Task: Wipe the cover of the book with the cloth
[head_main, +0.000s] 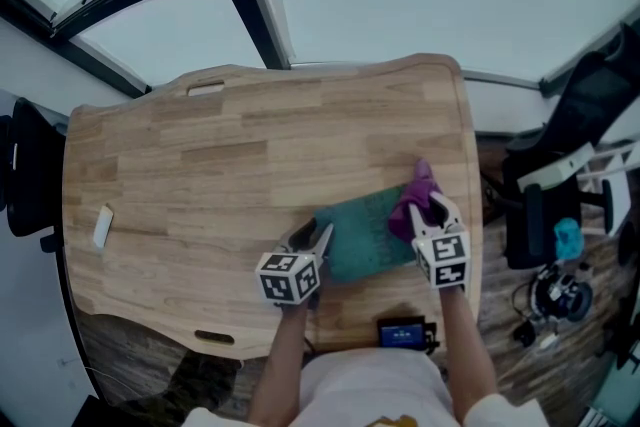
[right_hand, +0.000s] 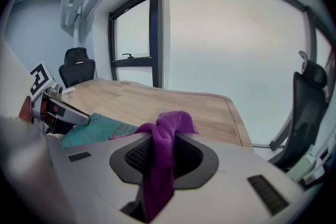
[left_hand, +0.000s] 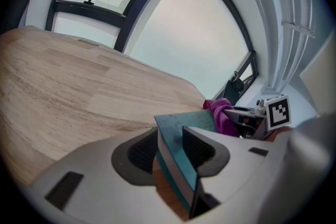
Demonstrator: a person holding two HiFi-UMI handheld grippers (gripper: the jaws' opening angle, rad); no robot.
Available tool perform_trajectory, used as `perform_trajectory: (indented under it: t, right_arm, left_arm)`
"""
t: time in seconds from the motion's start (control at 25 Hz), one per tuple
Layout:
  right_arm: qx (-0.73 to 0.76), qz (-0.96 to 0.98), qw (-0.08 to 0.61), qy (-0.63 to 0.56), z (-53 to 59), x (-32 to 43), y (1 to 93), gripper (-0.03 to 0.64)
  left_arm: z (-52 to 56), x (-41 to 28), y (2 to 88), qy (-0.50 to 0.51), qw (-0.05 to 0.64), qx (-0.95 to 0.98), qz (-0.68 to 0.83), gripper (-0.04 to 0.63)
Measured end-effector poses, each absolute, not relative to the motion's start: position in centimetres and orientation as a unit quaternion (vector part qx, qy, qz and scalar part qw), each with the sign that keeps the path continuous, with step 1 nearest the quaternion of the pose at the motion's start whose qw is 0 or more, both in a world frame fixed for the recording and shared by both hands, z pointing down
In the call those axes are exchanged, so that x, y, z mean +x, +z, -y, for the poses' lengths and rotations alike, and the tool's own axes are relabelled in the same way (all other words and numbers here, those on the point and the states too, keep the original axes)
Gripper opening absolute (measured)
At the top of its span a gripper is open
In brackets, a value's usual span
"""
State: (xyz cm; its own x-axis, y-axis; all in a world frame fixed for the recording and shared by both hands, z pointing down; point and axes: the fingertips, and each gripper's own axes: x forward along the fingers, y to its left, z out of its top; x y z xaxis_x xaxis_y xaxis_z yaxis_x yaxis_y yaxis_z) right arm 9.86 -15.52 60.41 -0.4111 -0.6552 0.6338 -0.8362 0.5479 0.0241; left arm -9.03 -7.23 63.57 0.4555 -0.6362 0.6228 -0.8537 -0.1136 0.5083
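Between the pads of the left claw [left_hand: 169, 140], a corner of the teal book [head_main: 365, 235] is pinched on the worktop [head_main: 230, 165]. Just right of it, the purple cloth [right_hand: 164, 147] is clamped in the right claw [right_hand: 164, 157] over the book's other end.

1. Left gripper [left_hand: 170, 136] at the near left corner of the book [head_main: 365, 230]: angled downward, jaws wide and closed on that corner, one pad on the cover, the other at the page edge.
2. Right gripper [right_hand: 163, 149] at the book's right edge: angled downward, jaws pinching a purple cloth [right_hand: 169, 131] that sticks out above the pads.
3. Both forearms [head_main: 283, 355] reaching in from the book's near side, marker cubes [head_main: 290, 277] facing up.
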Motion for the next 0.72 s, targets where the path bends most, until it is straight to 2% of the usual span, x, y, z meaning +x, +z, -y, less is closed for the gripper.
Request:
perform_trajectory:
  t: [0.72]
  right_arm:
    - [0.424,0.822,0.326,0.194,16.00,9.44,61.34,0.077]
  left_arm:
    - [7.23,-8.84,63.59,0.107,0.444,0.734,0.502,0.130]
